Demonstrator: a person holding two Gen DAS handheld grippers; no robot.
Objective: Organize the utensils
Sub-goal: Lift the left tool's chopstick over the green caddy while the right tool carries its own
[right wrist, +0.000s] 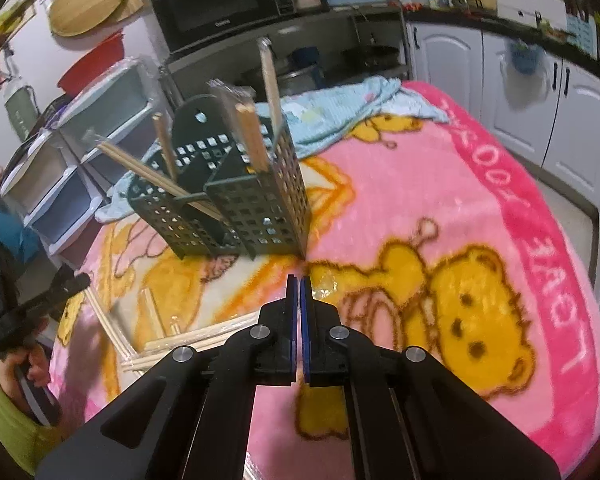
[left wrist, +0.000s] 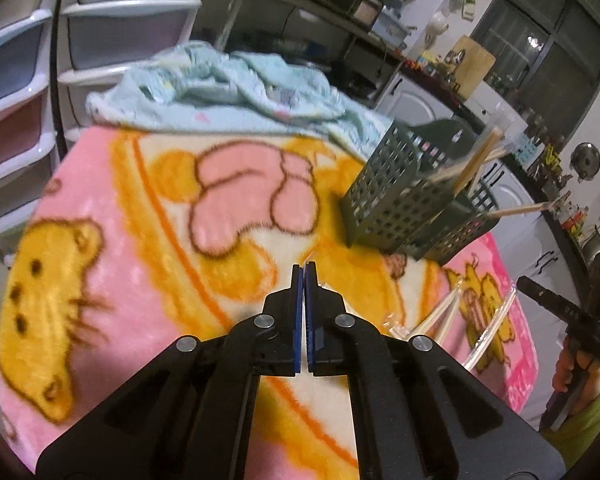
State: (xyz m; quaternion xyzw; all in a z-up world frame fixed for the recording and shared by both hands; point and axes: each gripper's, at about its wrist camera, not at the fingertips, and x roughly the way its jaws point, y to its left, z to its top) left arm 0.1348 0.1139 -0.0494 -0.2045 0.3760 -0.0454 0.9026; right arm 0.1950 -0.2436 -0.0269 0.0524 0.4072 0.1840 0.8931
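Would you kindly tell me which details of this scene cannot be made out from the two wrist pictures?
- Left view: whether the left tongs pinch the clear sliver at their tips; too small.
- Left view: wrapped chopsticks on the blanket; the tongs' body cuts them off.
- Right view: how many chopsticks lie there; blurred and partly covered.
- Both views: the holder's inside bottom; its walls hide it.
- Left view: the towel's print; blurred.

Both wrist views low over blanket (left wrist: 140, 208), sharing holder (right wrist: 236, 200).
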